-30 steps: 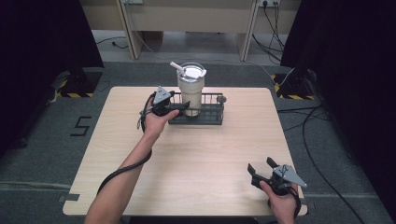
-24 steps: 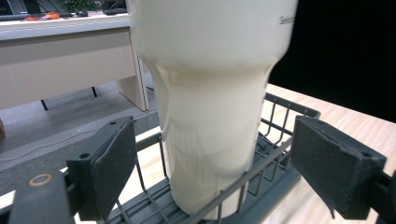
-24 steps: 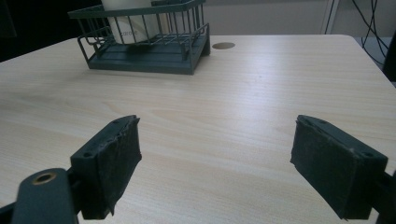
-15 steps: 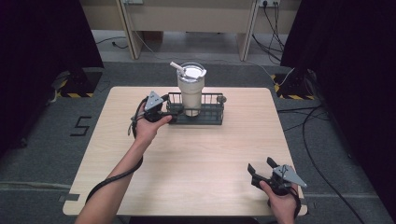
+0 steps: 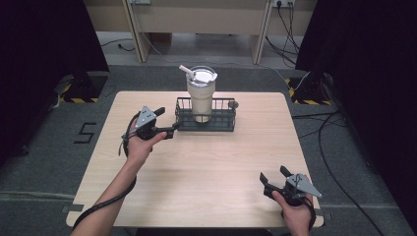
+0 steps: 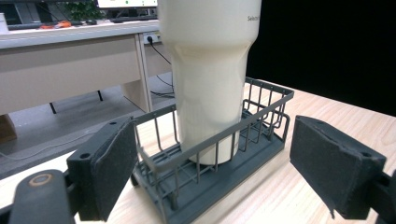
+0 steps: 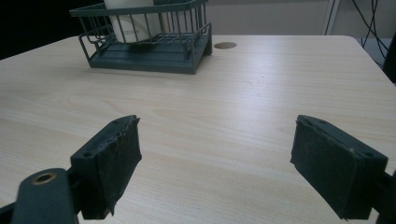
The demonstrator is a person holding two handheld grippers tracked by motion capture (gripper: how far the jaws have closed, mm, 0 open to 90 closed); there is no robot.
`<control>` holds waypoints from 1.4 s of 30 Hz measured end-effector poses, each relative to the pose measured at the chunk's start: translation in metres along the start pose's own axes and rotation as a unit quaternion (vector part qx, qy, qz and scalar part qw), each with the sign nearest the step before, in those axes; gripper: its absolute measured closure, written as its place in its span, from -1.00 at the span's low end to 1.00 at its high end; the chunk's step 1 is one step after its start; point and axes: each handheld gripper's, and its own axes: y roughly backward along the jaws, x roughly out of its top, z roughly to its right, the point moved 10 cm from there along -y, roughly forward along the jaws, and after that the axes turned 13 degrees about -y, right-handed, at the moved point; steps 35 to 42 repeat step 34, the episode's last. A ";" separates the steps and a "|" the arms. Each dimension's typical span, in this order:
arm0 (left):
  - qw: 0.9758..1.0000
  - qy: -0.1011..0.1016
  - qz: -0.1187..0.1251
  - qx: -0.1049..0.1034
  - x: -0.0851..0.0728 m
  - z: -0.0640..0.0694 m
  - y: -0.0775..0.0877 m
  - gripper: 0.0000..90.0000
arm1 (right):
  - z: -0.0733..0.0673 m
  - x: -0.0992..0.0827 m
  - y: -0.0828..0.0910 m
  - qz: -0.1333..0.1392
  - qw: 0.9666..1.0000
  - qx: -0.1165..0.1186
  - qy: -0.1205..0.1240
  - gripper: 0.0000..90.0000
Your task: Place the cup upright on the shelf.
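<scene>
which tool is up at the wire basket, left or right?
The left tool, open, with its jaws right beside the wire basket holding the cream tumbler. The right tool is also open but sits at the table's near edge, far from the basket.

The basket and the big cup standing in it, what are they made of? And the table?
The basket looks like thin metal wire with a matte dark grey coating; you can see the welded bars. The cup has a smooth cream satin shell, likely coated metal or plastic, which I cannot settle by look. The table shows pale wood grain, probably a laminate.
</scene>
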 end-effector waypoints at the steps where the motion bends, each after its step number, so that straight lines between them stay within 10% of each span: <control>1: 1.000 -0.002 -0.001 0.001 -0.001 -0.001 0.003 -0.68 | 0.000 0.000 0.000 0.000 1.000 0.000 0.000 -0.64; 31: 0.999 0.022 -0.024 0.016 -0.060 0.009 0.089 -0.68 | 0.000 -0.001 0.000 -0.001 1.000 -0.003 -0.002 -0.64; 42: 0.999 0.031 -0.022 0.019 -0.063 0.007 0.094 -0.68 | 0.000 -0.001 0.000 -0.001 1.000 -0.002 -0.004 -0.64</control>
